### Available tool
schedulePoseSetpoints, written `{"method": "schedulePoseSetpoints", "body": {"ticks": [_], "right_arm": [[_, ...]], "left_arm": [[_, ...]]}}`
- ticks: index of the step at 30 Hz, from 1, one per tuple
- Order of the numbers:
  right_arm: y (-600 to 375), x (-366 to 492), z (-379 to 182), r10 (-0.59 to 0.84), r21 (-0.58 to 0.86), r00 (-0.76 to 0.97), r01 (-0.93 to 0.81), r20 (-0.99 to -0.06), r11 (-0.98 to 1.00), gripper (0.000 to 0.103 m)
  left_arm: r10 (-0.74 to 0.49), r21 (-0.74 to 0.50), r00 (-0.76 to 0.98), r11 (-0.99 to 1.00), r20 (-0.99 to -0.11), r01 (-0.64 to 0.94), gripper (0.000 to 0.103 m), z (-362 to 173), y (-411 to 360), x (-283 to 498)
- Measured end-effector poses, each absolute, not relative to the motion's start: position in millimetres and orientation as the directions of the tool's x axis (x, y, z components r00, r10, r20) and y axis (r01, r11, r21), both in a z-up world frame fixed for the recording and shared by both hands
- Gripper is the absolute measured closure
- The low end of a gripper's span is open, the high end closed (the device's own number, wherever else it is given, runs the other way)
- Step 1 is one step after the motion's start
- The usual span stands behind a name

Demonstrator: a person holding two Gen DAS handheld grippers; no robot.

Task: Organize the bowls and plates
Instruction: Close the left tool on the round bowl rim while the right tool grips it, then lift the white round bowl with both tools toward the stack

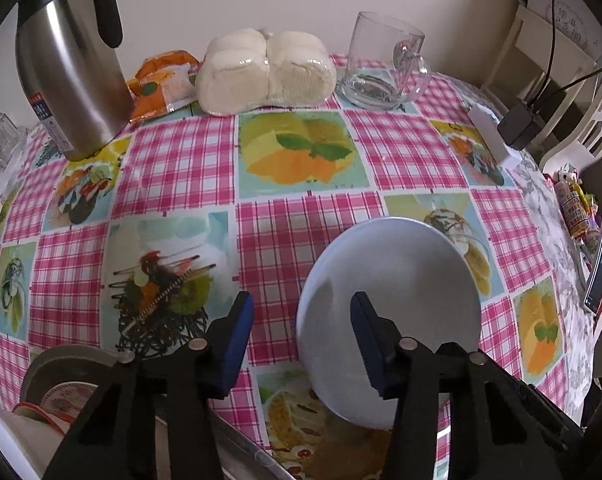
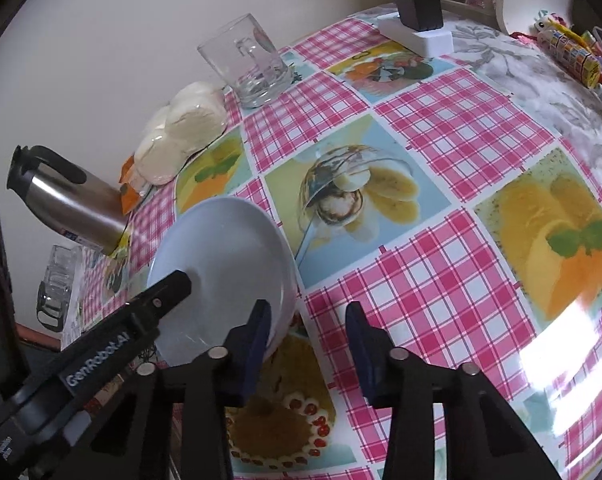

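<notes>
White plate [image 1: 389, 312], a plain round one that looks like glazed ceramic, sits right of centre in the lower half of the left wrist view, lying on the checked oilcloth [image 1: 173, 168]. The left gripper [image 1: 301, 340] stands wide, holding nothing; its right blue pad [image 1: 367, 344] is over the plate's face and the left pad is over bare cloth, so the near left rim falls between them. I judge the plate stiff, fairly light, slick and breakable, best pinched at the rim with one pad above and one below; whether the pads already touch it I cannot tell. At the lower left edge of this frame a stack of dishes [image 1: 57, 384] with a patterned, red-rimmed one shows, partly hidden by the gripper. Along the top stand a steel thermos jug [image 1: 69, 76], an orange snack packet [image 1: 161, 84], wrapped white buns [image 1: 265, 76] and a glass mug [image 1: 385, 64], all against a pale wall. In the right wrist view the white plate [image 2: 225, 268] lies left of centre, with the left gripper's arm [image 2: 113, 344] reaching in from the lower left over it. The right gripper [image 2: 307, 344] is also wide and empty, its left pad just beside the plate's near right rim, its right pad over pink check. The glossy oilcloth [image 2: 441, 280] throws a bright glare at lower right, so I expect the plate to slide easily on it. A white power strip with a black adapter [image 2: 417, 20] and a chair back occupy the top right.
</notes>
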State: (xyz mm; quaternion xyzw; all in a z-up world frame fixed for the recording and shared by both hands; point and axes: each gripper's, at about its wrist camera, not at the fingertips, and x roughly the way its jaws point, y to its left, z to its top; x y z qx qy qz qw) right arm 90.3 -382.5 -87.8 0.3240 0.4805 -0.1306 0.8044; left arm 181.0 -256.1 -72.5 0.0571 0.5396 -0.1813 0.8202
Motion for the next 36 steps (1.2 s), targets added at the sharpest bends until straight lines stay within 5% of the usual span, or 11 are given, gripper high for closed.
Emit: {"method": "schedulePoseSetpoints", "body": {"ticks": [5,17,21,36], "right_arm": [[-382,90,-94,0.118,0.400,0.490,0.525,-0.864,0.751,0.068],[-378,91,-106,0.155,0.425,0.479,0.527,-0.864,0.736,0.076],[-373,96,-101,0.170,0.443,0.500,0.500,-0.849,0.744,0.086],[-373,88,-89,0.142,0.415,0.490,0.510,-0.860,0.753,0.086]], "left_arm": [[-0.243,-0.110,0.330,0.922,-0.912,0.372,0.069,-77,-259,180],[-0.268,-0.136,0.309,0.911,-0.912,0.389,0.082,-79,-262,178],[-0.278,-0.140,0.316,0.907,-0.907,0.397,0.084,-76,-264,177],[-0.313,-0.172,0.320,0.900,-0.894,0.401,0.084,-63,-260,170]]}}
